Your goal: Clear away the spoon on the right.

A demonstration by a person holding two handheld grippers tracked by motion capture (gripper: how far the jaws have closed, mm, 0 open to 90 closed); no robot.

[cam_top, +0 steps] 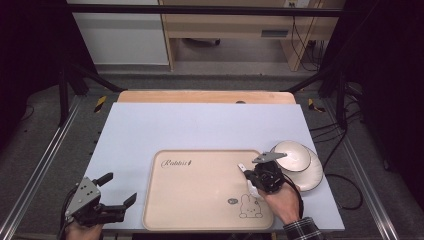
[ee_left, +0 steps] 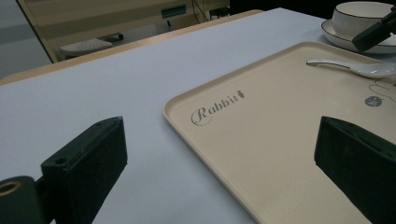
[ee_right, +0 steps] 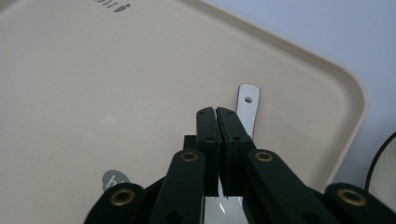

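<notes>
right gripper [ee_right: 217, 112] clenched over white spoon [ee_right: 246, 105] on tray [cam_top: 200, 220] — handle pointing ahead | left gripper [cam_top: 116, 187] released — far off

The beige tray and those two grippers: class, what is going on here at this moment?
A person works at a table with a gripper in each hand. The right gripper, jaws shut, hangs over a white spoon lying on the beige tray; whether it grips it is unclear. The left gripper waits open beside the tray. A bowl sits on a plate nearby.

High view overhead, facing forward; gripper views low, close; all share tray [cam_top: 200, 200]
</notes>
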